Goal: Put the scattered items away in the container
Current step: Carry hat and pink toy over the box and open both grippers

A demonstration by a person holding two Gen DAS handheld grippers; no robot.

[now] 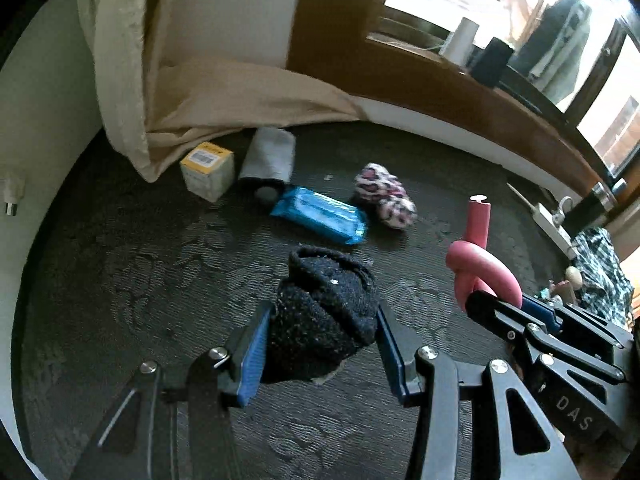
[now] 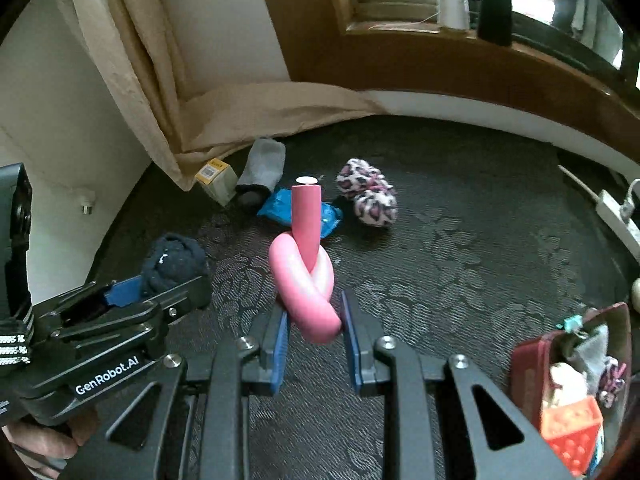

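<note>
— Closest to us, what has each hand got?

— The left hand-held gripper (image 1: 320,344) is clamped on a dark rolled sock (image 1: 320,312), blue pads pressing its sides, the bundle clear of the carpet (image 1: 120,280). The right hand-held gripper (image 2: 314,340) is squeezed tight on the lower loop of a pink knotted foam tube (image 2: 306,276), one end sticking straight up.

— How will those handle?

— Both look light and soft, I'd say. The sock squashes, so a grip across its thick middle suits it. The tube seems springy; holding it at the knot stops it flopping.

— And the container?

— A dark red container (image 2: 520,364) sits low to the right, already holding bits, an orange studded block (image 2: 572,428) among them.

— Further off?

— Lying on the carpet: a blue wipes pack (image 1: 320,216), a leopard-print fluffy pair (image 1: 384,196), then a grey rolled cloth (image 1: 268,156) and a small yellow-topped box (image 1: 208,168) by the curtain (image 1: 240,92).
</note>
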